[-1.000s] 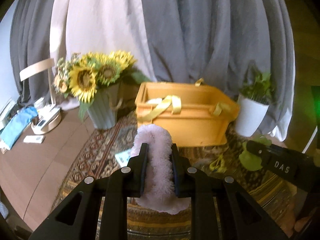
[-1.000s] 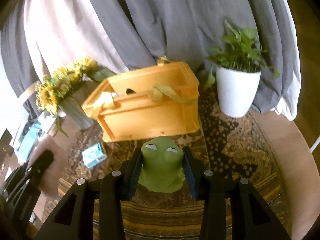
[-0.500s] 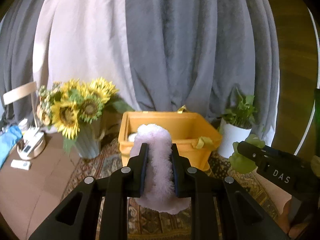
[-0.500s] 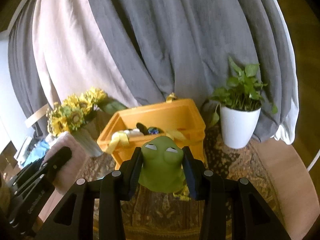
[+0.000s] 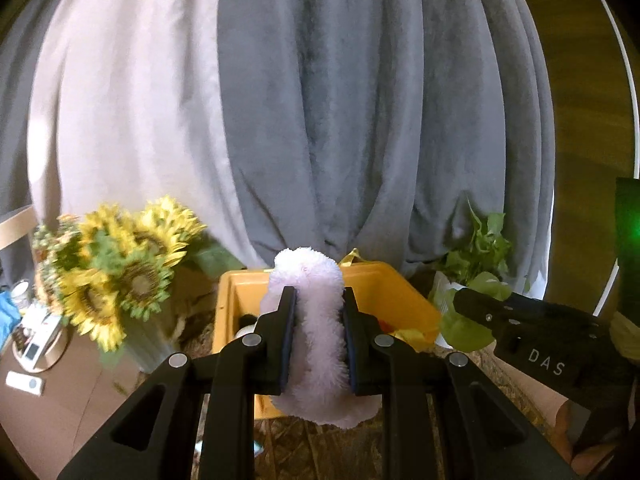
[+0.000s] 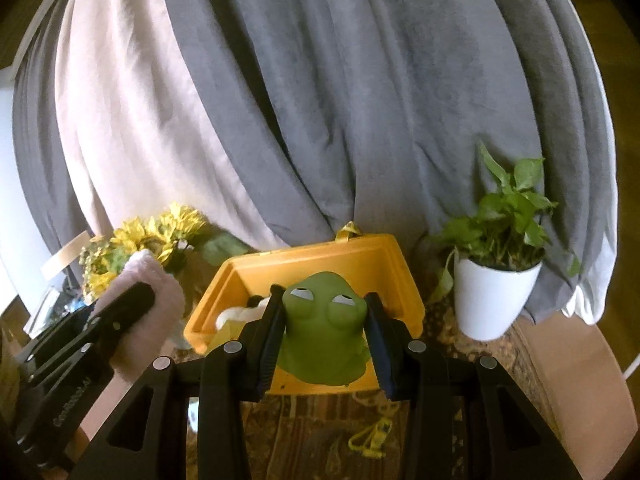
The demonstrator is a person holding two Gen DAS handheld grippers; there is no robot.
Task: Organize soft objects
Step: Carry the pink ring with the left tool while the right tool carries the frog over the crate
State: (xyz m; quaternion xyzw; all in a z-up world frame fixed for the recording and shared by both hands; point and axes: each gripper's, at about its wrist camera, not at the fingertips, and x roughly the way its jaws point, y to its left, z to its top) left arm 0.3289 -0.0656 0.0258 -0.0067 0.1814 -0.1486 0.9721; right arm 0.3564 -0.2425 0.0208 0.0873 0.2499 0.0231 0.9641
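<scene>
Grey and pale curtains (image 6: pixel 320 100) hang behind a patterned rug (image 6: pixel 472 364) bearing an open yellow bin (image 6: pixel 320 256). Left tongs (image 5: pixel 316 332) are clamped on a fluffy pink plush (image 5: pixel 308 280) before the bin, while right tongs (image 6: pixel 324 332) squeeze a green frog toy (image 6: pixel 324 320) over its front rim.

Left claw (image 5: pixel 316 336), seen from its own wrist camera, is clamped tight on a pink plush (image 5: pixel 310 320), black fingers (image 5: pixel 286 340) pressing deep into the pile on both sides, pointing slightly downward. Right claw (image 6: pixel 325 334) grips a green frog toy (image 6: pixel 326 332) by its flanks, pads flat against it, tilted a little more steeply down. Each claw shows in the other's view: the right at the left camera's right edge, the left at the right camera's left edge, side by side and apart.
</scene>
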